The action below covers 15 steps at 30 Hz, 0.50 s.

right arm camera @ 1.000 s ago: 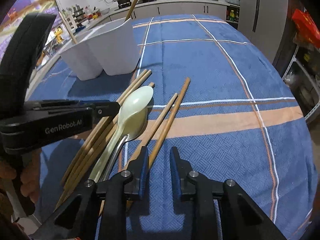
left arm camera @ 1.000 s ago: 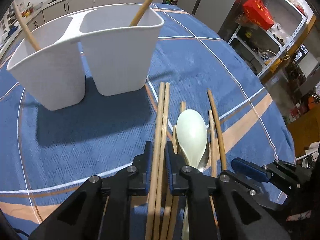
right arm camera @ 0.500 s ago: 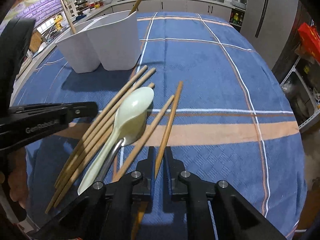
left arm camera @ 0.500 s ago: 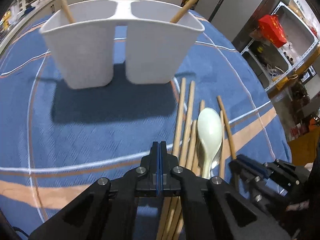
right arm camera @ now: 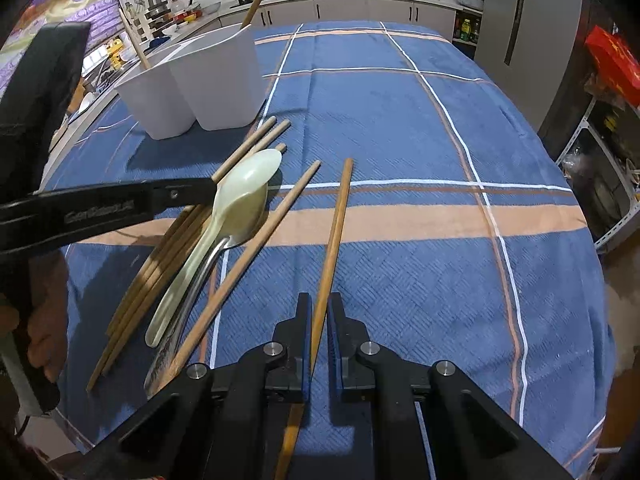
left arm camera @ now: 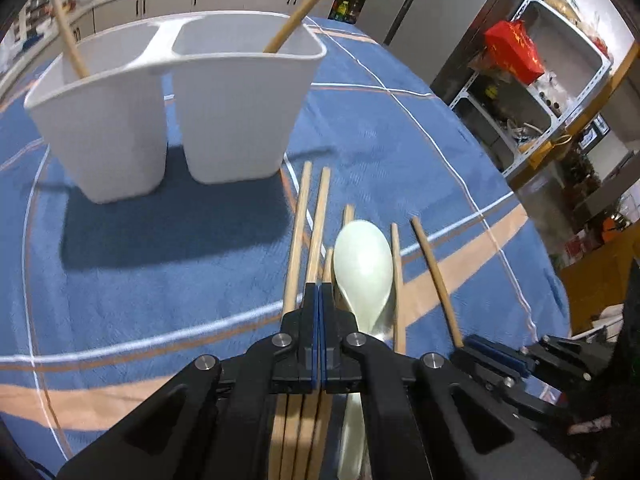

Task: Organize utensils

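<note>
- On the blue plaid tablecloth [right arm camera: 400,120], I am seeing the loose utensils lying in a rough fan in front of the white two-compartment holder [left arm camera: 172,112].
- I am keeping the left gripper [left arm camera: 320,300] clenched, pads pressed flat together with nothing between them, its tip sitting over the bundle of chopsticks [left arm camera: 304,220].
- I am gripping one single chopstick [right arm camera: 338,216] in the right gripper [right arm camera: 319,320]; the stick is running between the two pads and pointing away up the cloth.
- I am looking at a pale green spoon [right arm camera: 244,196] lying on top of a metal spoon [right arm camera: 188,296], just right of the bundle as the right camera sees it.
- Another loose chopstick [right arm camera: 256,248] is lying between the spoons and the gripped one.
- Each compartment of the holder is already holding one chopstick leaning on its rim.
</note>
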Tool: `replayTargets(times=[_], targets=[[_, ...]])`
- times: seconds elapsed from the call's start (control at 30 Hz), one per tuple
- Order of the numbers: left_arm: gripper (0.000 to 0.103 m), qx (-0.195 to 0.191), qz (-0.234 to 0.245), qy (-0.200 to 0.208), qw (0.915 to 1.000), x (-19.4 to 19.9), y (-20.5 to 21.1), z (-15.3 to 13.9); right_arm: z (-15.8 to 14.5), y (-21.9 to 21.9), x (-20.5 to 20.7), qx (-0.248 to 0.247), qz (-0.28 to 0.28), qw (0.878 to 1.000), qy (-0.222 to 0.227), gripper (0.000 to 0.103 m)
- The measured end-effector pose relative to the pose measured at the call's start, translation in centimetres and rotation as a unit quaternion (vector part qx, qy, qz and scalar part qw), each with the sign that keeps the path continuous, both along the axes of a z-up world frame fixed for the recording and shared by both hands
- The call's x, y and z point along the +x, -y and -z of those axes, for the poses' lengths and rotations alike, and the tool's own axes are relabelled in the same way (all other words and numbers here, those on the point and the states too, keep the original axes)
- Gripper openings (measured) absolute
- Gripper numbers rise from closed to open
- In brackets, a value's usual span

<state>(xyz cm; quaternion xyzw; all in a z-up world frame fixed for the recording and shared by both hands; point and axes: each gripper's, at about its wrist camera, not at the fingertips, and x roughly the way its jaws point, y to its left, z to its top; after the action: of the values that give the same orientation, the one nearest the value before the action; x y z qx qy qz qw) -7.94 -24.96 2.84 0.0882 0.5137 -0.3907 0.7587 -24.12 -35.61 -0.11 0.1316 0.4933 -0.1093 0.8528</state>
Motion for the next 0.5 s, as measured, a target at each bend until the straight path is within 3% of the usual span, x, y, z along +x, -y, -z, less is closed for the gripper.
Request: replayTargets(times=[0.17,0.5], targets=[[0.0,-0.013,-0.01,-0.015,0.9998,0.6,-0.2,0.2,0.0,0.3,-0.7,0.009,0.003,1.0,0.008,0.009],[0.0,0.004,-0.017,0.005,0.9998,1.1,-0.1,1.2,0.0,0.6,-1.0,0.015,0.004,1.0,0.014,0.009]])
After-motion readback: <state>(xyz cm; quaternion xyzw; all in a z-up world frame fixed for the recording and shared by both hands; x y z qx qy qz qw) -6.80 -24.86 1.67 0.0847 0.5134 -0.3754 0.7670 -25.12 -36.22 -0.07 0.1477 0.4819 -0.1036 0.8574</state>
